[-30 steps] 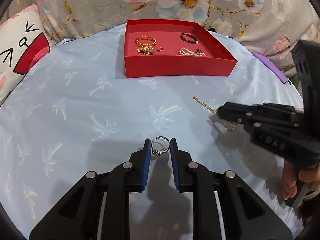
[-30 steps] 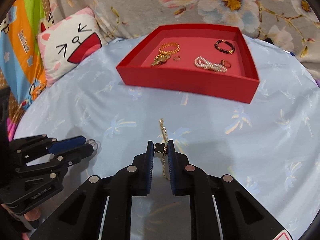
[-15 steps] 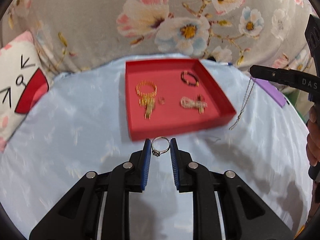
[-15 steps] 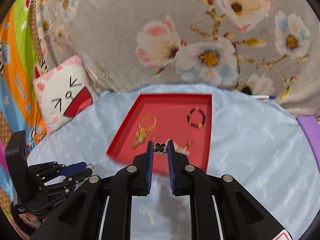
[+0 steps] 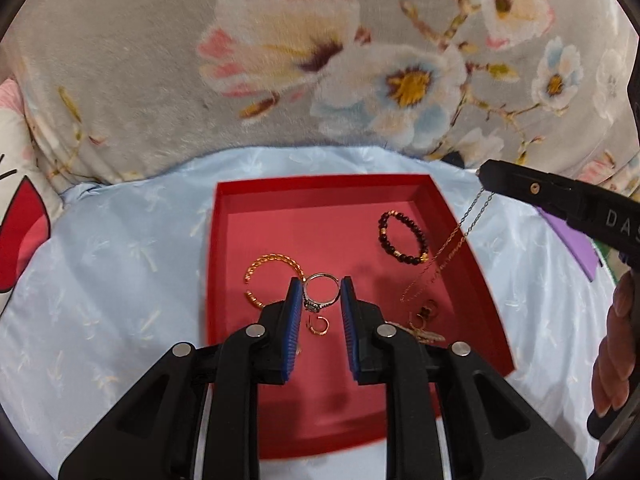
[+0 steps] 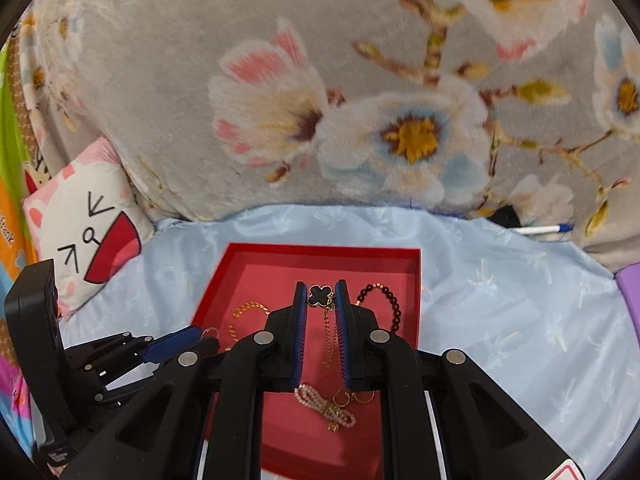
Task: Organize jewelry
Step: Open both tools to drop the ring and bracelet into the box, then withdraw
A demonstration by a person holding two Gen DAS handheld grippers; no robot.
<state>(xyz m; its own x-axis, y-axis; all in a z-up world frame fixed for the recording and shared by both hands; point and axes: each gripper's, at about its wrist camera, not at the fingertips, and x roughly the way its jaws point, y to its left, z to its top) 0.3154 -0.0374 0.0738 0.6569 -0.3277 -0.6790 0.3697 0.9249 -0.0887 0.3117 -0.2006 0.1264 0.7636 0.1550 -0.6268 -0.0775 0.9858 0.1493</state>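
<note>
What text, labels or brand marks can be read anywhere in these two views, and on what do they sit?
"DAS": embossed on the right gripper, cut off by the left wrist view's edge.
Small white print on the left gripper body, bottom left of the right wrist view: too small to read.
Dark letters on the orange fabric at the far left: cropped, unreadable.
Red tray, ring and clover necklace: no text.
</note>
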